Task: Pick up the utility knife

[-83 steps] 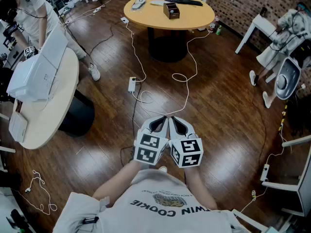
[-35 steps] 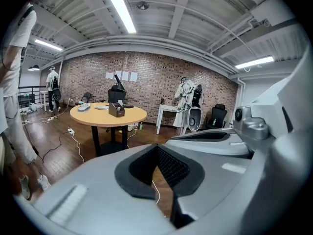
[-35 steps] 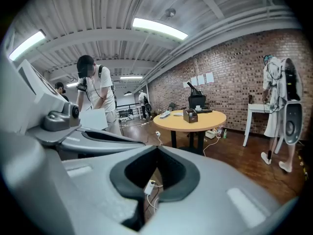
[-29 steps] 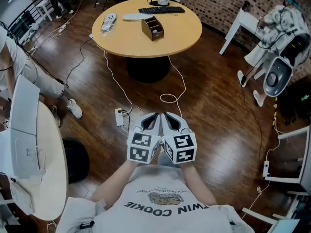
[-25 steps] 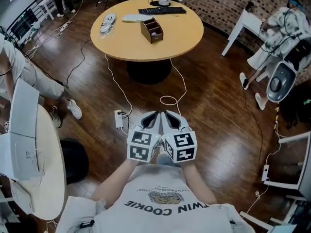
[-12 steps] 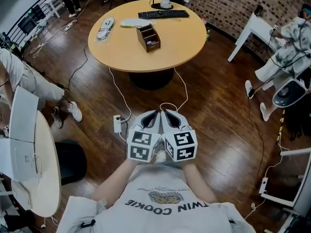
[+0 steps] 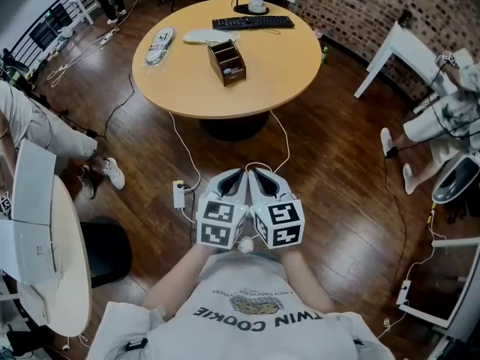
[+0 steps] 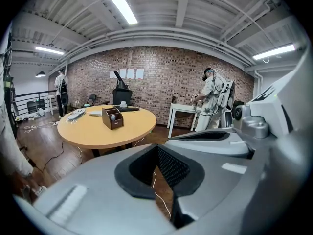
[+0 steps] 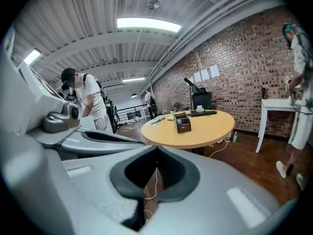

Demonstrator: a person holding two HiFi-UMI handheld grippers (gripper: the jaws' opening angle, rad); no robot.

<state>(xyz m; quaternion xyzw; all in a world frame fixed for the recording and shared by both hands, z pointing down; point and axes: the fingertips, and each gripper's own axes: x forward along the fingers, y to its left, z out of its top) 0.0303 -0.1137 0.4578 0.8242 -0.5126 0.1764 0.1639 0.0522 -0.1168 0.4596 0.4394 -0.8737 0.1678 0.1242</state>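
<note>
The left gripper [image 8: 157, 152] has its jaws shut, pad against pad, with nothing between them. The right gripper [image 9: 155, 155] is the same: jaws together and empty. The two are held side by side, touching, close to the wearer's chest, each with its marker cube [image 7: 221, 222] facing up. Both point at the round worktop [image 7: 195, 81], which is well apart from them across a stretch of wood floor [image 7: 330, 186].

On the worktop a brown box [image 7: 227, 52] with open compartments stands near the centre. Beyond it, at the far edge, lie a black keyboard [image 7: 251, 22] and a white cup [image 7: 257, 4]. Left of the box are a flat white object [image 7: 202, 36] and a long pale thing [image 7: 160, 44] by the left edge. The knife cannot be picked out in any view; the things on the worktop are too small to tell.

White cables [image 7: 279, 137] trail from the worktop's near edge to the floor, and a power strip [image 7: 178, 194] lies on the floor between the worktop and the grippers. Left of the worktop a person [image 7: 37, 118] sits beside a second, white table [image 7: 64, 276]. Right of the worktop stand a small white table [image 7: 405, 47] and another person in white [image 7: 442, 111], by the brick wall [image 7: 352, 6].
</note>
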